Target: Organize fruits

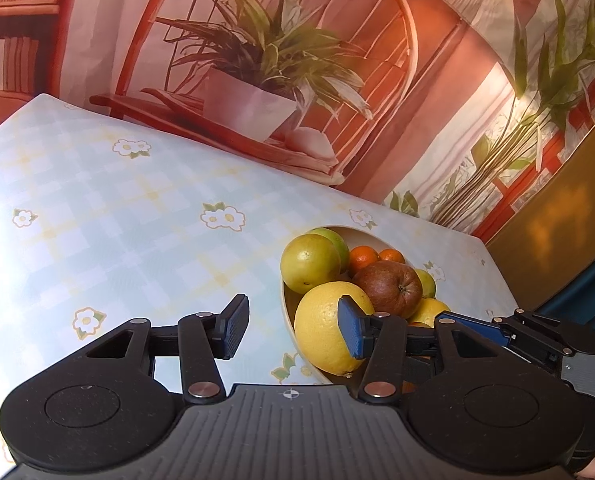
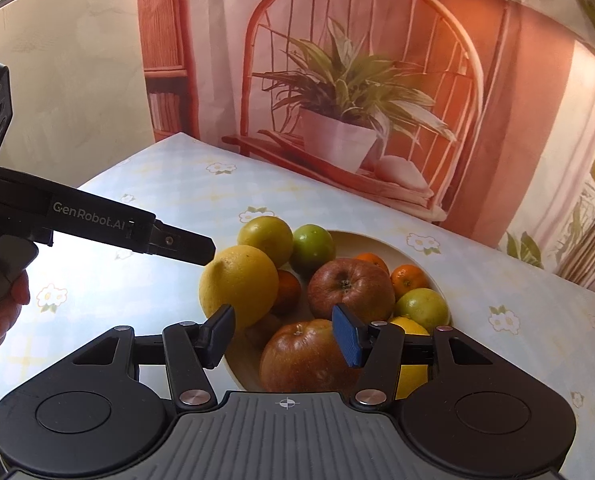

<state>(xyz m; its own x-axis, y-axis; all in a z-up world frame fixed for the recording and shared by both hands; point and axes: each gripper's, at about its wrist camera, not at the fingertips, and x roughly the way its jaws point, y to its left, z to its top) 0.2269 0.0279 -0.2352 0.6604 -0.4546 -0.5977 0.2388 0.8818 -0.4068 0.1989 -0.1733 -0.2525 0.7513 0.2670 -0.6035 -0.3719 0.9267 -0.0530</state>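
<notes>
A cream bowl (image 2: 419, 258) on the table holds a heap of fruit: a large yellow citrus (image 2: 239, 284), two red apples (image 2: 351, 288), greenish oranges (image 2: 313, 248) and small tangerines (image 2: 407, 276). My right gripper (image 2: 283, 334) hangs open just above the nearer apple (image 2: 301, 356), its pads clear of it. My left gripper (image 1: 293, 330) is open at the bowl's (image 1: 287, 300) left rim, its right pad in front of the yellow citrus (image 1: 321, 332) and its left pad over bare cloth. In the right wrist view the left gripper (image 2: 193, 246) reaches in over that citrus.
The table wears a pale blue checked cloth with flowers (image 1: 117, 208); its far edge meets a printed backdrop of a potted plant and chair (image 2: 349, 92). A hand (image 2: 1, 312) holds the left gripper's handle. The right gripper (image 1: 473, 322) crosses the bowl's right side.
</notes>
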